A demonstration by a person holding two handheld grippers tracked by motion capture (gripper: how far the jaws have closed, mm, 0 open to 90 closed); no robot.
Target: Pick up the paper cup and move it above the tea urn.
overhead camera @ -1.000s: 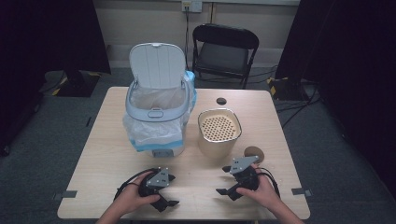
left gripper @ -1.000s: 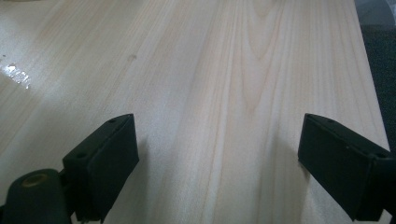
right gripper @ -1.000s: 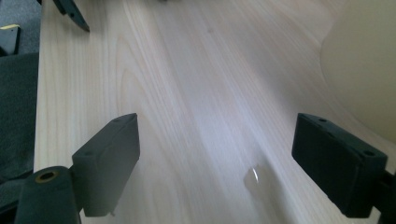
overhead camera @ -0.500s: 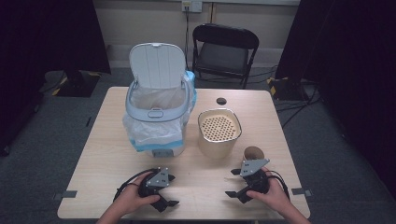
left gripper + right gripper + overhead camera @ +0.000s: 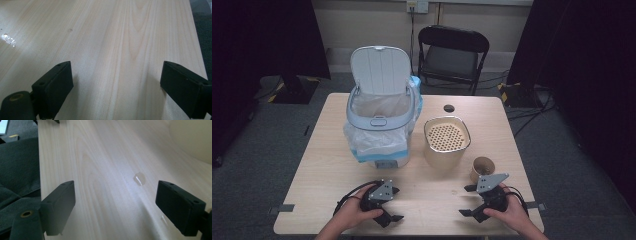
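My left gripper (image 5: 396, 204) rests on the wooden table (image 5: 322, 165) near its front edge, held by a hand and pointing right. Its jaws have just been opening, and in the left gripper view (image 5: 116, 85) they stand apart with bare wood between them. My right gripper (image 5: 465, 201) lies at the front right, pointing left toward the other one. It is open, and the right gripper view (image 5: 115, 205) has nothing between its jaws but wood and a small clear drop (image 5: 139, 178) farther ahead.
A pale blue bin (image 5: 379, 125) with its lid up and a white liner stands left of centre. Right of it is a beige pot with a perforated top (image 5: 447, 137), then a brown cup (image 5: 483, 167) just behind the right gripper. A black disc (image 5: 449, 108) and a folding chair (image 5: 452, 57) lie beyond.
My right gripper has slid to the right along the table's front, ending just in front of the brown cup. The left hand has stayed in place.
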